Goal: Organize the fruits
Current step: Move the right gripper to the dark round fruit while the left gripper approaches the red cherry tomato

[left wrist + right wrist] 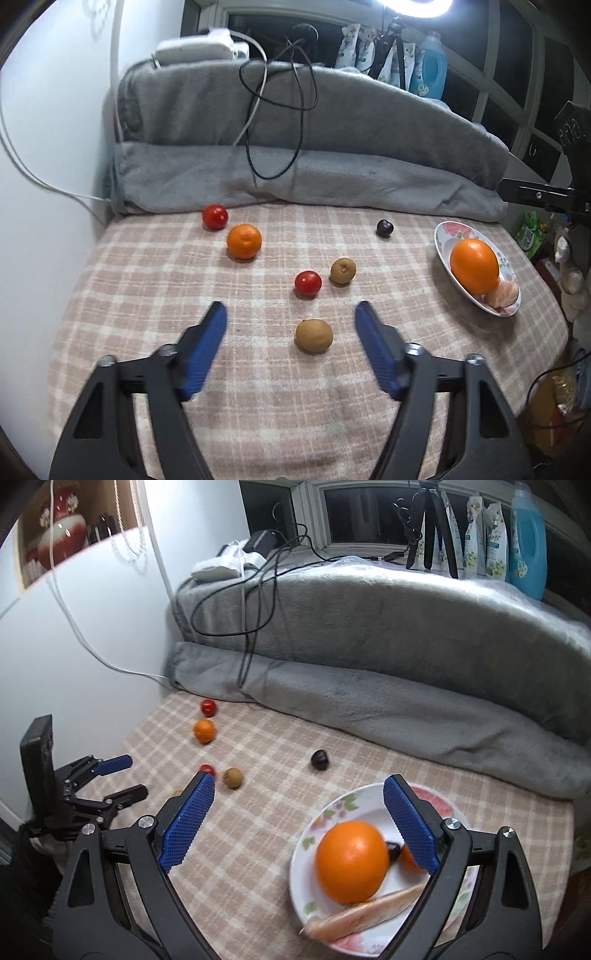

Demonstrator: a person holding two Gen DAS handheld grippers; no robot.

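Left gripper (290,314) fingers spread wide, empty, over the plaid bench (147,295); brown fruit (313,335) sits between them. Right gripper (299,794) also wide open, empty, above the floral plate (332,812) holding a big orange (351,860). Only the right view shows a dark fruit (392,850) tucked behind that orange. Farther: red tomato (307,283), second brown fruit (343,271), small orange (243,241), dark plum (384,228). Grey blanket (332,177) bounds the far edge; plate sits near the right edge.
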